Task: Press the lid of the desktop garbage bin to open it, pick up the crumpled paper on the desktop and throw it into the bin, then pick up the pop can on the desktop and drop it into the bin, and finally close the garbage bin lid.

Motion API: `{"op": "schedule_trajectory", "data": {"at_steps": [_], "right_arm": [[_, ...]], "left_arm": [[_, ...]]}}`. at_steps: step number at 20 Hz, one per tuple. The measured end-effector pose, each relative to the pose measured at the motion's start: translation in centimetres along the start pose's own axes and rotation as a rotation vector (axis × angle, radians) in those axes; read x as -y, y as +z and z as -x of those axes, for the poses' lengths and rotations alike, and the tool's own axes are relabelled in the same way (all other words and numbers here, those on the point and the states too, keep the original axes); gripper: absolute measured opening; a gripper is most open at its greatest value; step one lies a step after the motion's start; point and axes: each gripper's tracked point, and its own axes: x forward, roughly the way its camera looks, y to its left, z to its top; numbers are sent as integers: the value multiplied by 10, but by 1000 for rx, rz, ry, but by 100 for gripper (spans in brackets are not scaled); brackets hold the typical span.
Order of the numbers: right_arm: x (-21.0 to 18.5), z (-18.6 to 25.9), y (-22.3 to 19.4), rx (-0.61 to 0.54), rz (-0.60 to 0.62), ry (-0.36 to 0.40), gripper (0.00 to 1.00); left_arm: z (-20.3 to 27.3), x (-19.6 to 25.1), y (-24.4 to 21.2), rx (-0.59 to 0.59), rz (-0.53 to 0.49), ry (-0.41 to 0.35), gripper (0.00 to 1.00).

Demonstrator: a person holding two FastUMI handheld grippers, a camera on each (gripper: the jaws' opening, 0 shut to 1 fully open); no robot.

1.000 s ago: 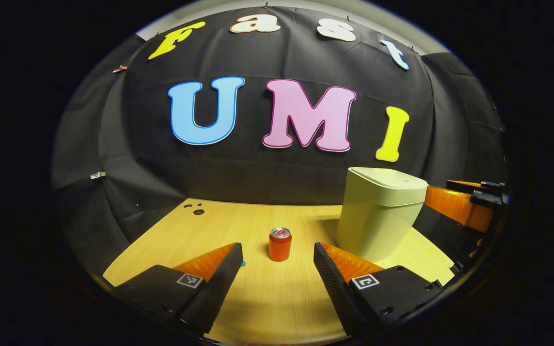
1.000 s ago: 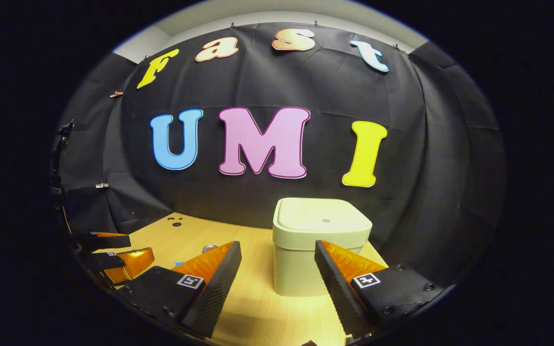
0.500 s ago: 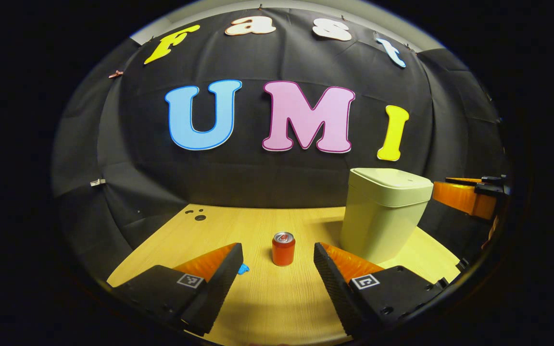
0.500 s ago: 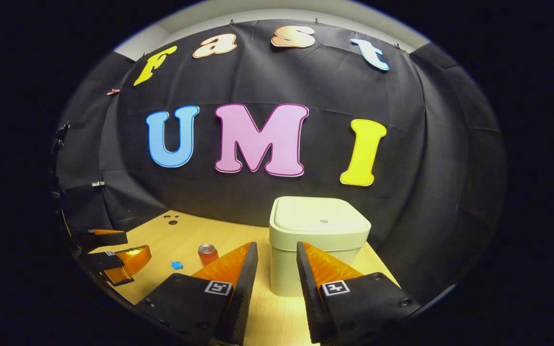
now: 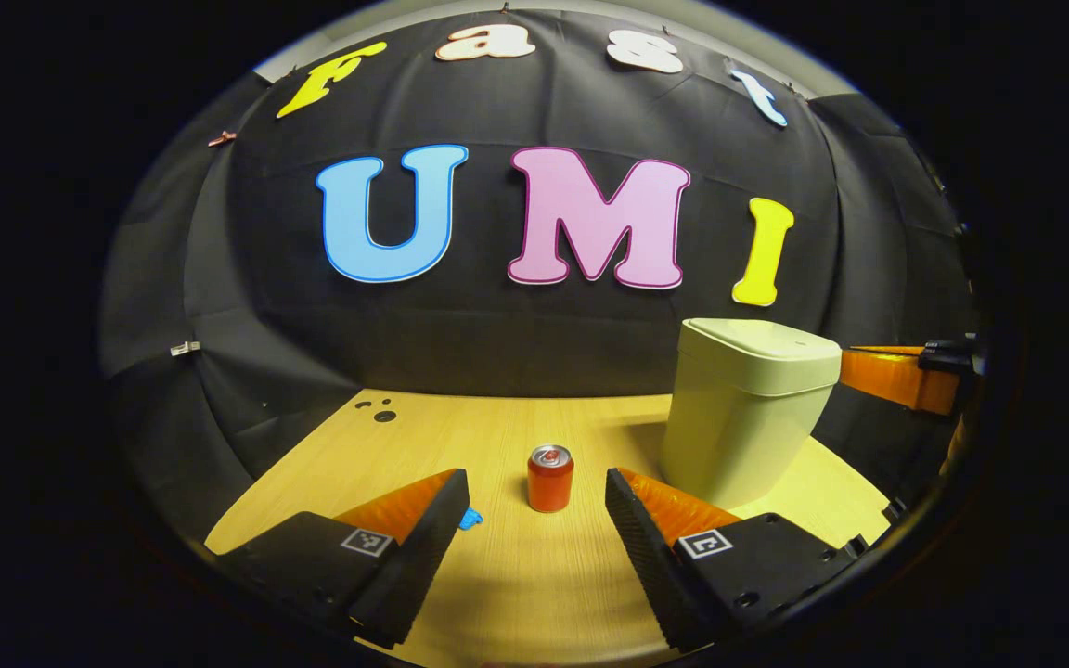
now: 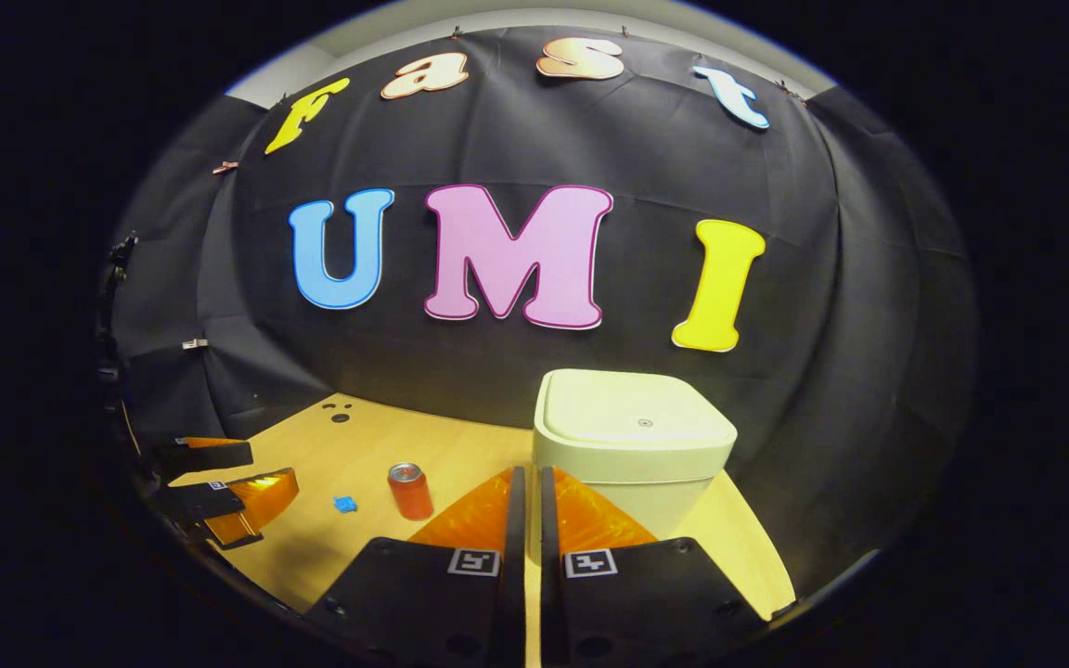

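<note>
A pale green bin with its lid down stands at the right of the wooden table. An upright red pop can sits just beyond my left gripper, which is open with nothing between its fingers. A small blue crumpled scrap lies by its left fingertip. In the right gripper view the bin is straight ahead, with the lid seen from above. My right gripper is shut on nothing, in front of the bin's near wall. The can and the scrap lie to the left.
The left gripper appears at the far left of the right gripper view, and the right gripper pokes in behind the bin in the left gripper view. A few dark holes mark the table's far left corner. Black cloth walls close off the back.
My right gripper's fingers have closed from wide apart to almost touching while it stayed in front of the bin. The left gripper has barely moved.
</note>
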Motion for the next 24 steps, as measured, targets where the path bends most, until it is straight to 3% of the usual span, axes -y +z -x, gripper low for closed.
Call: {"op": "schedule_trajectory", "data": {"at_steps": [7,9,12,13,24], "right_arm": [[-4,-11,14,12,15,31,5],[7,-18,22,8,-7,3,8],[19,-30,30,-4,-58,-8,2],[26,-32,32,-8,-65,-21,5],[85,-85,46,-39,-47,-94,5]], "left_arm": [[-6,2,-4,-21,-9,-18,96],[-7,4,-8,-29,-9,-26,96],[-10,5,-10,-35,-13,-30,96],[-11,5,-11,-37,-12,-30,96],[-25,4,-20,-76,-5,-8,96]]}}
